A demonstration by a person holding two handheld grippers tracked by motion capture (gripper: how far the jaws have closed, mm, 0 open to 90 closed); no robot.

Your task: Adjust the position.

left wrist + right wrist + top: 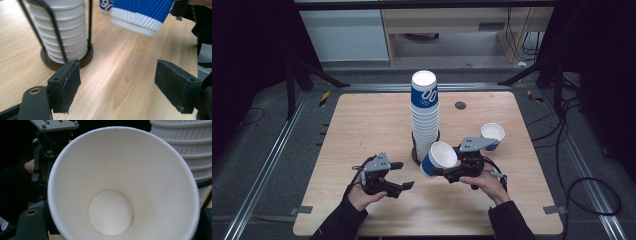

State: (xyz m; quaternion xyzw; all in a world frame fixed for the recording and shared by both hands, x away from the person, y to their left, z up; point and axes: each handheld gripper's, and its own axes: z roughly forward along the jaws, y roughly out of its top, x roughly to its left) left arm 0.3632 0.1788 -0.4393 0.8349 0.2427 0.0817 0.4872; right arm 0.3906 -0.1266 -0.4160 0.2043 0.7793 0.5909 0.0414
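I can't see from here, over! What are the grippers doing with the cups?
Right gripper shut on paper cup, tilted. Left gripper open, empty. Cup stack beside it; second cup behind.

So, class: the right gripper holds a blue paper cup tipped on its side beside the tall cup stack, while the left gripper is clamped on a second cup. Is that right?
Not quite. The left gripper holds nothing: in the left gripper view its jaws stand wide apart over bare table. The rest holds: the right gripper grips the tipped blue cup beside the cup stack.
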